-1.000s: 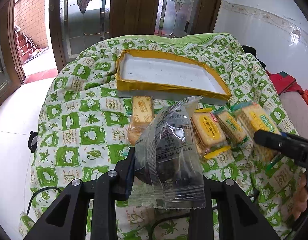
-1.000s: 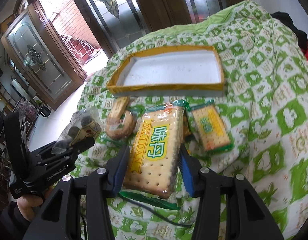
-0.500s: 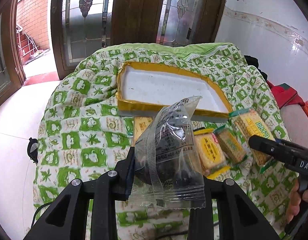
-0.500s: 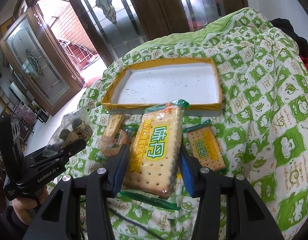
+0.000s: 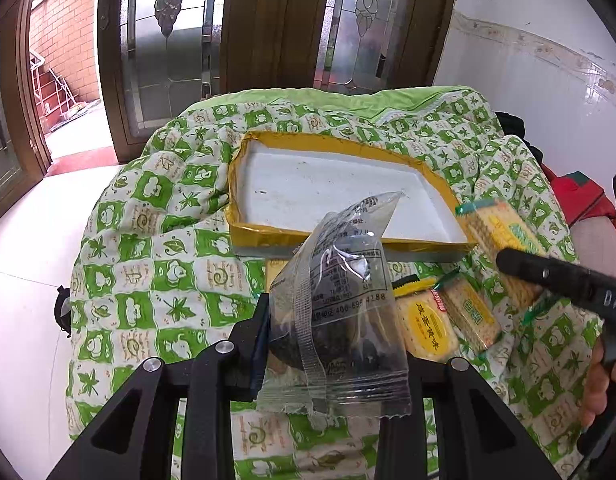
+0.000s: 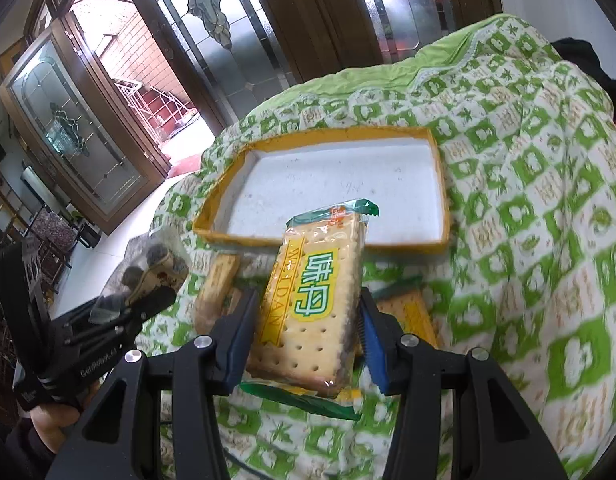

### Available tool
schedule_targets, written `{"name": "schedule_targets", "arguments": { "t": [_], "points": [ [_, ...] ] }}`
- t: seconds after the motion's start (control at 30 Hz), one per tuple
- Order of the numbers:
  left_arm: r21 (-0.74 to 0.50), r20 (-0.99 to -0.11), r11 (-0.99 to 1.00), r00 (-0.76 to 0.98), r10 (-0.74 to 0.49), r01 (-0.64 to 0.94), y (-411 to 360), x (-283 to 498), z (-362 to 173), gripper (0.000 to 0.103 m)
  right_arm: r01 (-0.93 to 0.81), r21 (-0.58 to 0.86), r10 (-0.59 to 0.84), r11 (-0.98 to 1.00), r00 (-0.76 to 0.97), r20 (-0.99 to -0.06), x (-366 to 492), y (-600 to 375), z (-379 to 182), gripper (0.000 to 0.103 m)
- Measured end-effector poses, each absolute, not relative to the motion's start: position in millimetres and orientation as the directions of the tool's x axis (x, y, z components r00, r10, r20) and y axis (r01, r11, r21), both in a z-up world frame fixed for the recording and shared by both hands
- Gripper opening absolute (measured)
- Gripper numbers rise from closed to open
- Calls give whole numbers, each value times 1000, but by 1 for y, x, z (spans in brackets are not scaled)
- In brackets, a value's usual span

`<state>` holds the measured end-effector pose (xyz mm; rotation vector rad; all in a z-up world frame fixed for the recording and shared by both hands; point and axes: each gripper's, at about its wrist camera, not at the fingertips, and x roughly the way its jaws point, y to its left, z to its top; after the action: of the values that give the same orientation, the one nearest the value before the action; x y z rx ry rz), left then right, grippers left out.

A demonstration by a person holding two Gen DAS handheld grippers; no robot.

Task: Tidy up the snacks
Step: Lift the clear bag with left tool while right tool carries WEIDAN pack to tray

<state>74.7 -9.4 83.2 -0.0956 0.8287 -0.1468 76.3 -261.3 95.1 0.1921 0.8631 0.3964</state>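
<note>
Left gripper (image 5: pixel 331 344) clamped on dark snack packet (image 5: pixel 339 312), right gripper (image 6: pixel 308 320) clamped on cracker pack (image 6: pixel 311 304); both aimed at empty tray (image 6: pixel 323 236), likely for dropping in.

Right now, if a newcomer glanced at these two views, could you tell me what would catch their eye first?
Most likely the two held snacks: the left gripper is shut on a clear packet with a dark snack, and the right gripper clamps a cracker pack with green lettering. Just beyond both sits the empty yellow-rimmed white tray on the green-and-white patterned quilt, with more cracker packs lying in front of it.
</note>
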Motion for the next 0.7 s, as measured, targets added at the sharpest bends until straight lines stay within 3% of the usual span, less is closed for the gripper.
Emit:
{"name": "schedule_targets", "arguments": {
  "t": [0.7],
  "points": [
    [-131,-732,986,661,-164,99,-15,113,86,33,-211,345,401,915,583,-707,126,-269,78,48]
  ]
}}
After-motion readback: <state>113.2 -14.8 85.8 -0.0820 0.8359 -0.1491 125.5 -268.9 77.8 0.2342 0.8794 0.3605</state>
